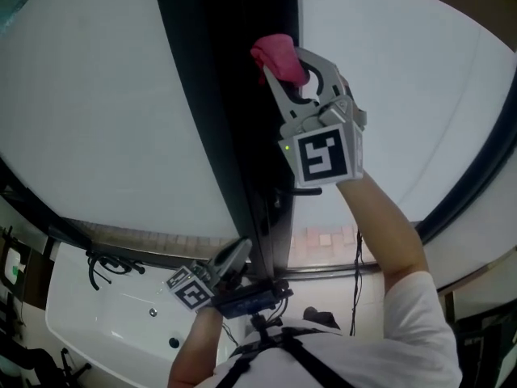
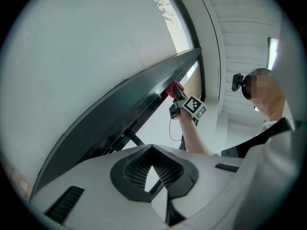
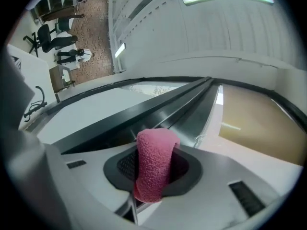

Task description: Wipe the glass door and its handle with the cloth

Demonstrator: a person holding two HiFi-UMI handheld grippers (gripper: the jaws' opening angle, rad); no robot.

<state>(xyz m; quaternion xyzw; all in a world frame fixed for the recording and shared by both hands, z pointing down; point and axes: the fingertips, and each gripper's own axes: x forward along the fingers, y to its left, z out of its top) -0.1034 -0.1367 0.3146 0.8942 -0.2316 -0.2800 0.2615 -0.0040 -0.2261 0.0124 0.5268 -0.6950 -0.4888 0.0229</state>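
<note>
Cloth (image 1: 279, 57) — pink, bunched into a roll — is pinched in the right gripper (image 1: 292, 78), which is raised high with the cloth up against the dark frame (image 1: 214, 95) of the glass door (image 1: 97, 111), between its two pale panes. Left gripper (image 2: 152, 151) hangs low near the person's body — pressed together with nothing in it, well apart from the cloth.

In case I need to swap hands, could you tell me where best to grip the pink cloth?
I'd take the rolled hump of the pink cloth protruding past the right gripper, coming from the side, across the roll; its middle is pinched in those jaws, leaving that end exposed.
</note>
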